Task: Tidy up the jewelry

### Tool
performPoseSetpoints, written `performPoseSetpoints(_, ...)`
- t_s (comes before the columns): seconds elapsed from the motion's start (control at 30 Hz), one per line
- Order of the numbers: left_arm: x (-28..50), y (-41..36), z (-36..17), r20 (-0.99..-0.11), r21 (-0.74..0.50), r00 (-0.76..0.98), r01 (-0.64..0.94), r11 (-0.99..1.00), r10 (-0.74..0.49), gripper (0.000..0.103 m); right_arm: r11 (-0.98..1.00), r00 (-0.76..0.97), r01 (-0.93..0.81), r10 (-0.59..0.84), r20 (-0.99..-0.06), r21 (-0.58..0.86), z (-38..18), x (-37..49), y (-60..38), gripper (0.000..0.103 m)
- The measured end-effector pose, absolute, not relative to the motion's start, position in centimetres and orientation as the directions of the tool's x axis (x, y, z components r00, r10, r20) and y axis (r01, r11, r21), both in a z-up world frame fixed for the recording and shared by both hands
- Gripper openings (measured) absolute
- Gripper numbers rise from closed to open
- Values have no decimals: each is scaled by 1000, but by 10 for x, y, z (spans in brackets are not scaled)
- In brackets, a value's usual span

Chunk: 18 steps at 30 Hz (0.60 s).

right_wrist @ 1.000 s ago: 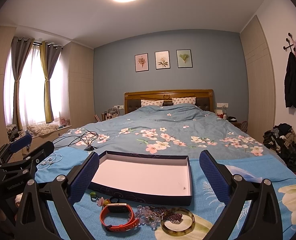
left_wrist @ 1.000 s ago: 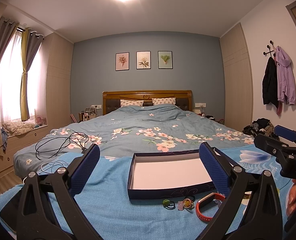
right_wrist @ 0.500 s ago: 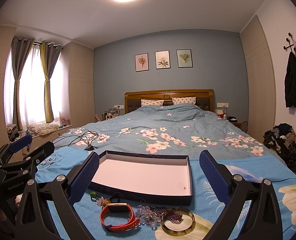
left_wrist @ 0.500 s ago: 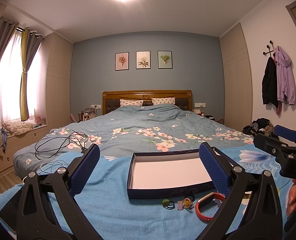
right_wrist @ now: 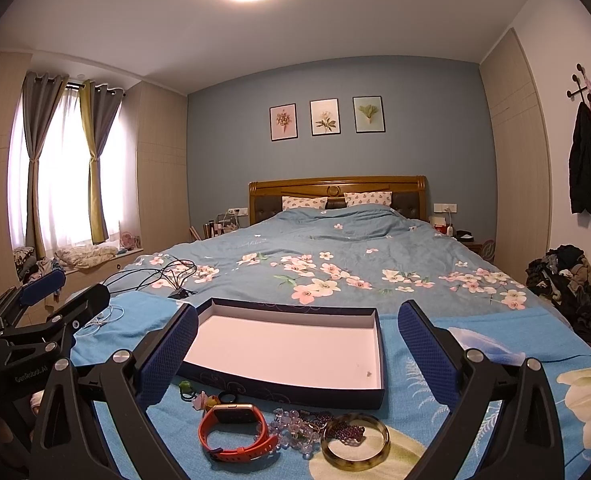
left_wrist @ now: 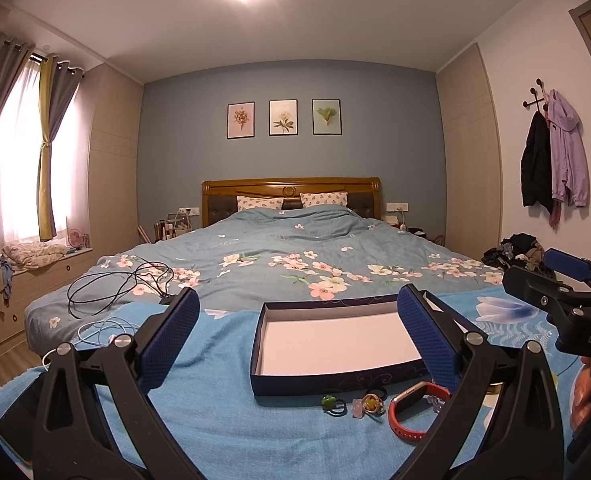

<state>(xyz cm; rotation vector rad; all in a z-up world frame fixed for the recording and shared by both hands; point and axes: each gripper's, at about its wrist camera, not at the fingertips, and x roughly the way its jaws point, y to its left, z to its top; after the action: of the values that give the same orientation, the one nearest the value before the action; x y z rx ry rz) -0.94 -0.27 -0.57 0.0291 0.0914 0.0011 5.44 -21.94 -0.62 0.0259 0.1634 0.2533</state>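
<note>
Two grippers, left gripper [left_wrist: 295, 336] and right gripper [right_wrist: 297, 352], hover with jaws spread wide, empty. Lower centre, an orange-strapped watch [right_wrist: 235, 432], clear beads [right_wrist: 291, 428] and amber bangle [right_wrist: 355, 442] line up left-to-right before the shallow navy tray [right_wrist: 279, 388].

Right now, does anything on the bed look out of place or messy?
Yes. The jewelry lies loose on the blue blanket in front of the empty box: an orange watch, clear beads, a bangle around dark beads, and small rings. Black cables sprawl tangled across the floral duvet.
</note>
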Motion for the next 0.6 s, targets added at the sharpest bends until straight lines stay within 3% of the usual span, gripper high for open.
performPoseSetpoints(0.6, -7, -6, -7, -108, 35, 994, 12, 999, -8, 97, 966, 951, -253, 259, -166, 57, -10, 61, -222, 97)
